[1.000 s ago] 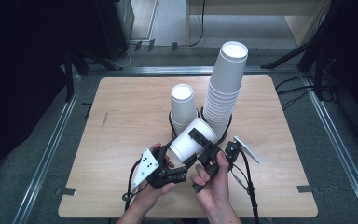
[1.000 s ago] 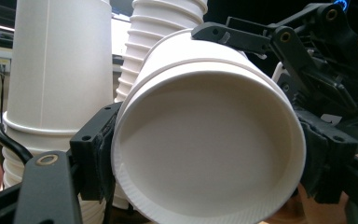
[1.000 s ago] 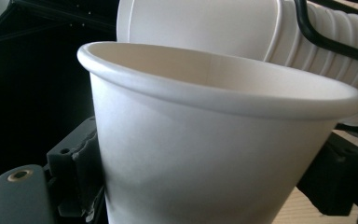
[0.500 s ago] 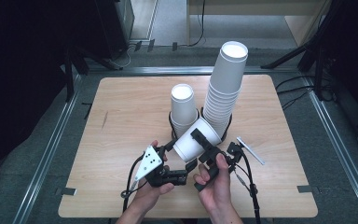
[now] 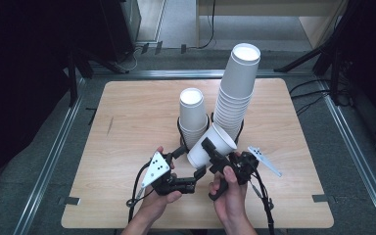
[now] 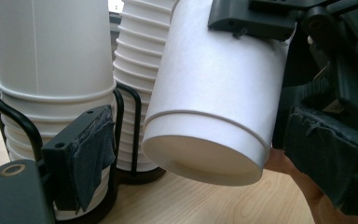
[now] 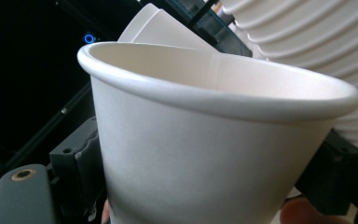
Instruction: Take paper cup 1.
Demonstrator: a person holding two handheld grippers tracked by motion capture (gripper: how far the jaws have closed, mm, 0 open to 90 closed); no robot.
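Over the table (image 5: 127, 122), left fingers (image 6: 91, 149) have released the cup (image 5: 210, 146).

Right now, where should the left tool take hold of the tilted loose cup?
Probably at the base end of the loose cup, from the lower left. The cup lies tilted, base toward the left tool, whose jaws stand open and apart from it; the right tool already clamps the upper wall near the rim.

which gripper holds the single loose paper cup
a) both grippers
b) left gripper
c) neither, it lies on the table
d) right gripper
d: the right gripper has its fingers clamped on the tilted paper cup, while the left gripper is open with its fingers clear of the cup's base.
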